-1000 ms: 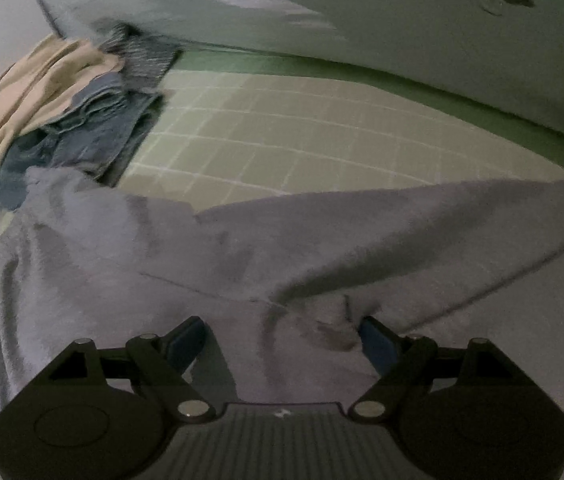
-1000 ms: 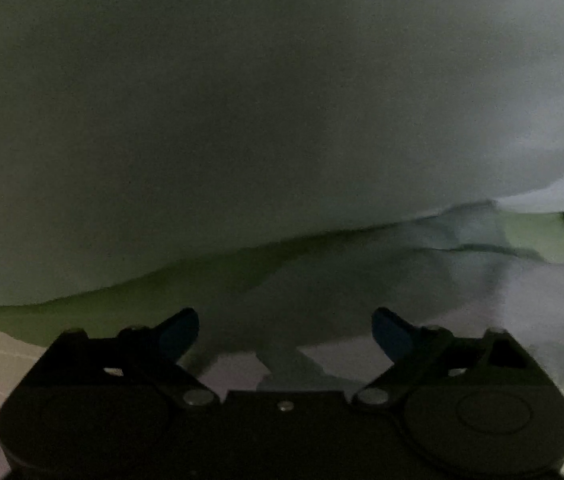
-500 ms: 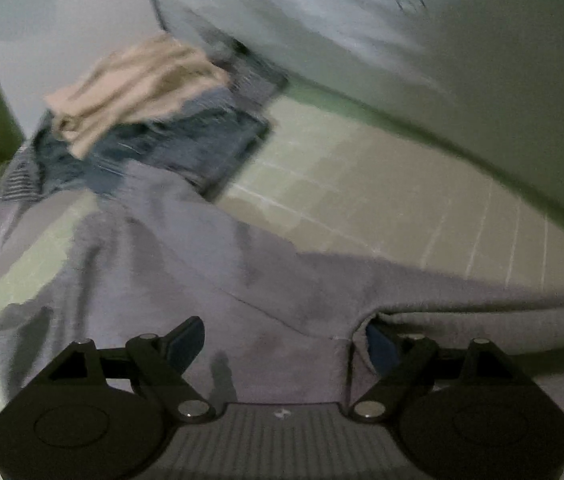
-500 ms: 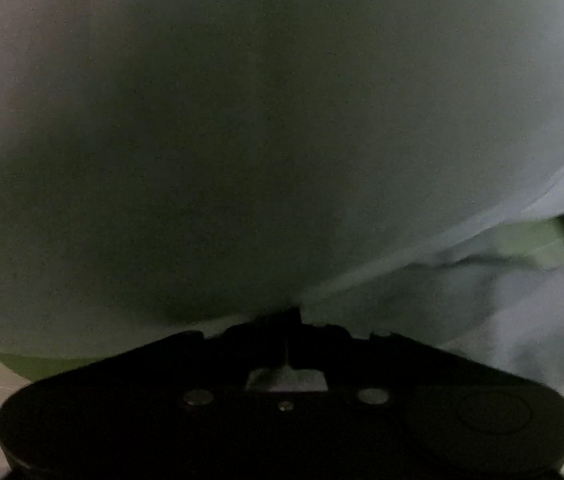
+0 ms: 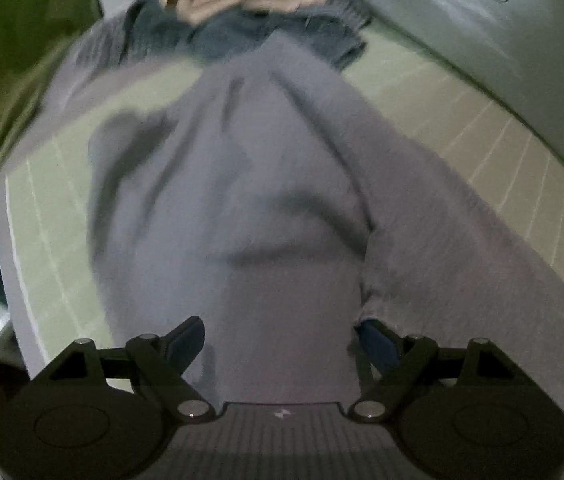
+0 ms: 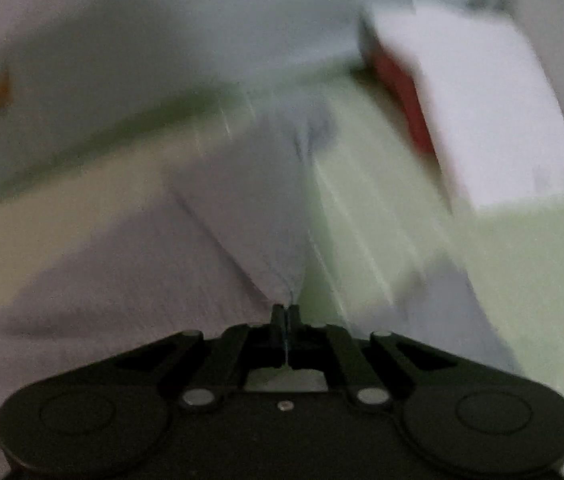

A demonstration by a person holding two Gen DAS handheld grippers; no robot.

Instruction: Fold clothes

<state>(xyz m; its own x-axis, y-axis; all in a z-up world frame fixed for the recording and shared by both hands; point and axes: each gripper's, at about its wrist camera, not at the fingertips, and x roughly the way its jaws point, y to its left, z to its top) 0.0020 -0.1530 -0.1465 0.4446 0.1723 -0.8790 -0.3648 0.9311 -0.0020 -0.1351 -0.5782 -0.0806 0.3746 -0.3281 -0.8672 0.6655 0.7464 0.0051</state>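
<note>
Right tongs (image 6: 285,312), open a second ago, now pinch the grey garment's (image 5: 250,208) edge, apparently lifting it off the gridded worktop (image 5: 461,120) to begin a fold; left tongs (image 5: 282,336) gape wide, cloth draped between, ungripped.

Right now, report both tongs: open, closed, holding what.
Left tongs: open, grey garment between them, not gripped.
Right tongs: closed on the pale grey cloth.
</note>
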